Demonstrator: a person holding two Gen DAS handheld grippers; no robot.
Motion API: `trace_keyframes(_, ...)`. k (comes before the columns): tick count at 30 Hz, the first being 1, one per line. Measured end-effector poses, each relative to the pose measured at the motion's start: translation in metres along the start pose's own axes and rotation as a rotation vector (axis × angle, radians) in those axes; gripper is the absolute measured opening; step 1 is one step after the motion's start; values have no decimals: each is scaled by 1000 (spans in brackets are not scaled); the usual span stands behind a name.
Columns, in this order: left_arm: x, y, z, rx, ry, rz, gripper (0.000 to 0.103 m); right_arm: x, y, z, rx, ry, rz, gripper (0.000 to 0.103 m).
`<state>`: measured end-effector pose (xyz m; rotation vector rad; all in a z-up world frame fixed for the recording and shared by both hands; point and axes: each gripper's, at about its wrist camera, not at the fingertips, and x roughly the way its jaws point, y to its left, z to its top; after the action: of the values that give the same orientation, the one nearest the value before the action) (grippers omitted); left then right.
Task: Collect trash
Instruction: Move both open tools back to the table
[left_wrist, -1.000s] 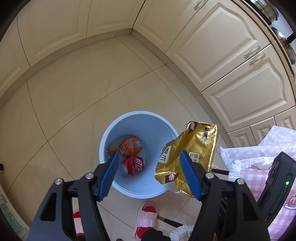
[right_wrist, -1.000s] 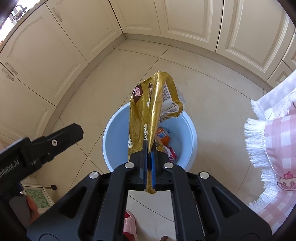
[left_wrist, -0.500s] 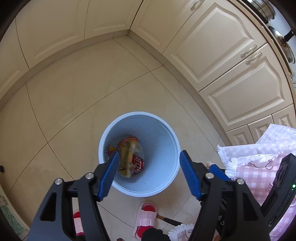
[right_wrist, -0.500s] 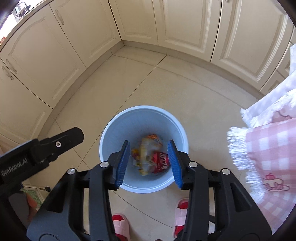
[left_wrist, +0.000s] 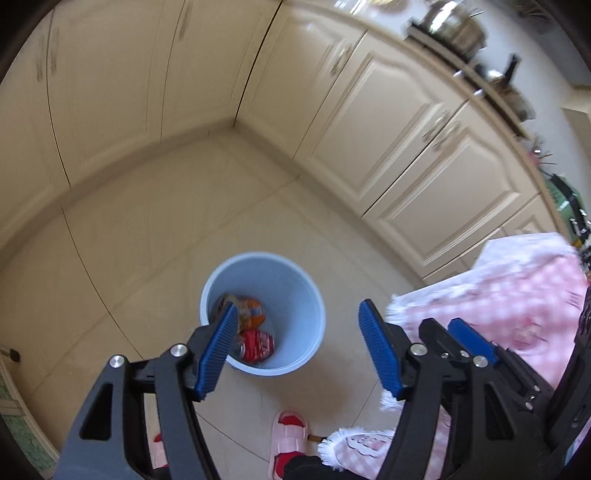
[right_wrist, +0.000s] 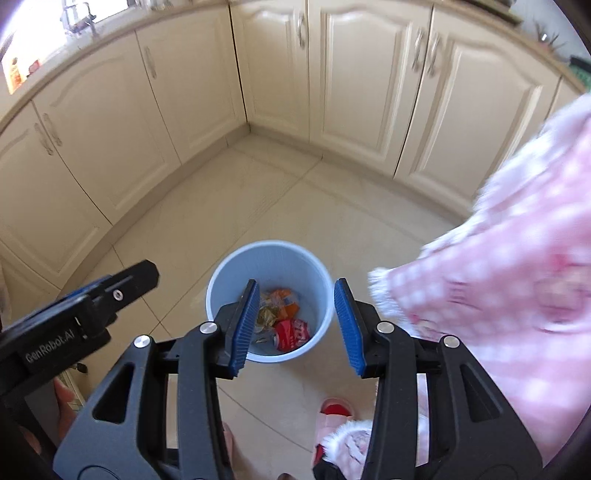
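Hovering over round pale-blue plastic bin (right_wrist: 271, 258), both jaws wide, empty; red can (right_wrist: 291, 334), orange and gold wrappers (right_wrist: 275, 306) binned; no more trash visible, pink cloth (right_wrist: 517, 266) at three o'clock.

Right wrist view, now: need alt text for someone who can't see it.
An open, empty right gripper hangs above a light blue bin on a beige tiled kitchen floor; inside lie a red soda can, an orange wrapper and a crumpled gold bag. The left gripper enters at left, pink checked fringed cloth at right, cream cabinets behind.
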<state>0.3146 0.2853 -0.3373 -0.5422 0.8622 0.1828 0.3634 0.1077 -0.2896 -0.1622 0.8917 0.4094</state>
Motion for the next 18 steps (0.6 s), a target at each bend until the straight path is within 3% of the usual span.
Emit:
trace_keyframes(6, -100, -45, -12, 74, -133, -53, 66, -121, -3, 0, -26, -172, -2, 43)
trace_keyframes(10, -160, -102, -26, 196, -224, -99, 70, -203, -32, -12, 6, -287, -64, 47)
trace_keyframes(14, -191, -162, -47, 319, -240, -185, 70, -263, -85, -34, 74, -352, -153, 50)
trace_keyframes(18, -200, -224, -78, 460, -194, -270, 70, -307, -142, -64, 157, -377, -259, 52)
